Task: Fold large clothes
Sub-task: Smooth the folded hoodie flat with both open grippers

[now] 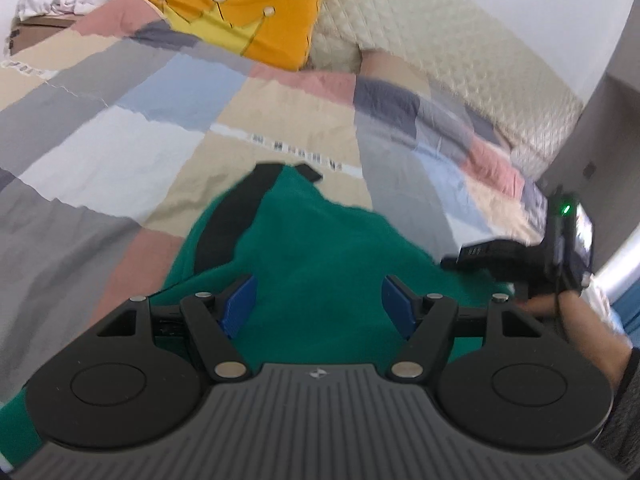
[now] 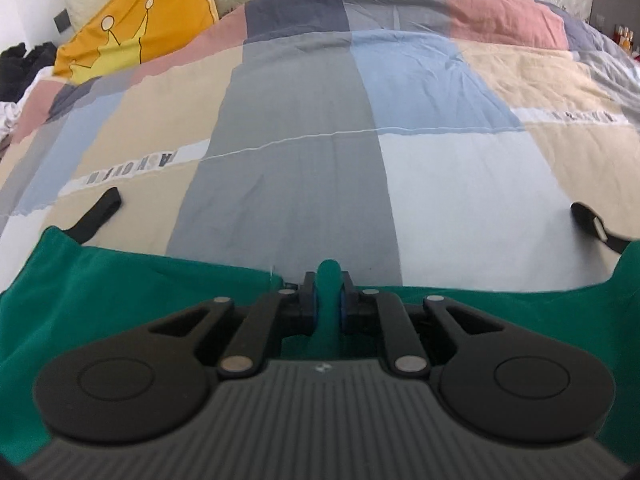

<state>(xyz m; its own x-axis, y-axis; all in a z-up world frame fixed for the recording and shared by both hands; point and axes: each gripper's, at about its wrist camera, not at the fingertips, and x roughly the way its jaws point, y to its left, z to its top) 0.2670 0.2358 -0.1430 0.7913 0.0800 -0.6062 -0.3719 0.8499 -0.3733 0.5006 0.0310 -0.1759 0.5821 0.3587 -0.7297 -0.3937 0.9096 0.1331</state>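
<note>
The green garment (image 2: 120, 288) lies flat on the patchwork quilt (image 2: 300, 128) of the bed. Right wrist view: the right gripper (image 2: 329, 300) has its jaws closed on a raised pinch of the garment's far edge; black straps (image 2: 100, 212) project at both corners. Left wrist view: the left gripper (image 1: 316, 304) hovers above the garment with jaws wide apart, gripping nothing. Only this view shows the right hand (image 1: 560, 280) and a black panel (image 1: 232, 224).

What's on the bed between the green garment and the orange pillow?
In the left wrist view, only the patchwork quilt lies between the green garment and the orange pillow.
</note>
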